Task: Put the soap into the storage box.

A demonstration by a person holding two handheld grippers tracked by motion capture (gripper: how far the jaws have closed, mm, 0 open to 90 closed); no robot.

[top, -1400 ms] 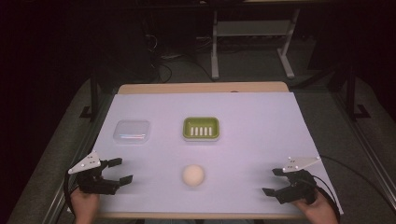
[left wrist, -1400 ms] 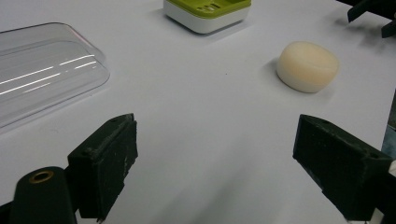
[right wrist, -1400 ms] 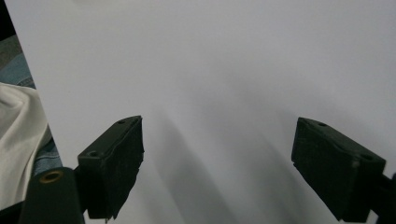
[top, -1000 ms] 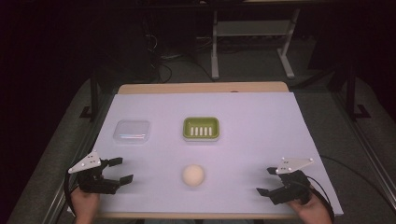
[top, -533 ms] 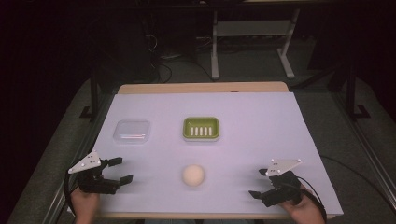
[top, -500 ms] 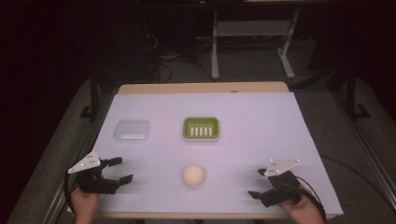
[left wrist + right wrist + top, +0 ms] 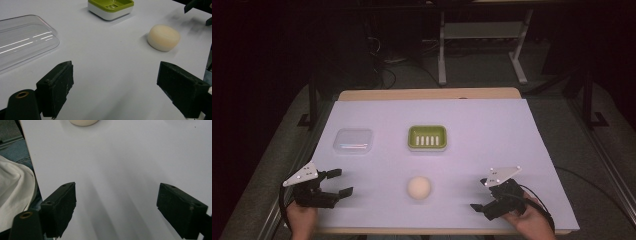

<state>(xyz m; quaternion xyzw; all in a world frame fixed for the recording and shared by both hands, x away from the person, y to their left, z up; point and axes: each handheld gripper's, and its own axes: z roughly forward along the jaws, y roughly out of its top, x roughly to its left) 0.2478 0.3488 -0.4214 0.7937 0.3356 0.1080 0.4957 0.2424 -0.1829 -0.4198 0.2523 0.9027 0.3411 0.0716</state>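
A round cream soap bar (image 7: 419,188) lies on the white table sheet (image 7: 492,130) near the front edge. Behind it stands a green soap dish (image 7: 427,137) with a slotted top, and a clear plastic lid (image 7: 354,140) lies to the dish's left. My left gripper (image 7: 340,182) hovers at the front left, open and empty, pointing toward the soap bar (image 7: 163,37). My right gripper (image 7: 479,195) is open and empty at the front right, turned toward the soap bar (image 7: 83,122), which is still well ahead of its jaws. The left gripper view also shows the dish (image 7: 111,7) and the lid (image 7: 22,45).
The table's front edge runs just below both hands. White cloth (image 7: 15,192) of the person's clothing shows beyond that edge. A metal stand (image 7: 482,35) and cables sit on the dark floor behind the table. Bare sheet spreads right of the dish.
My right gripper has slid left along the front edge, closer to the soap bar, and turned toward it. The left gripper and the objects have stayed put.
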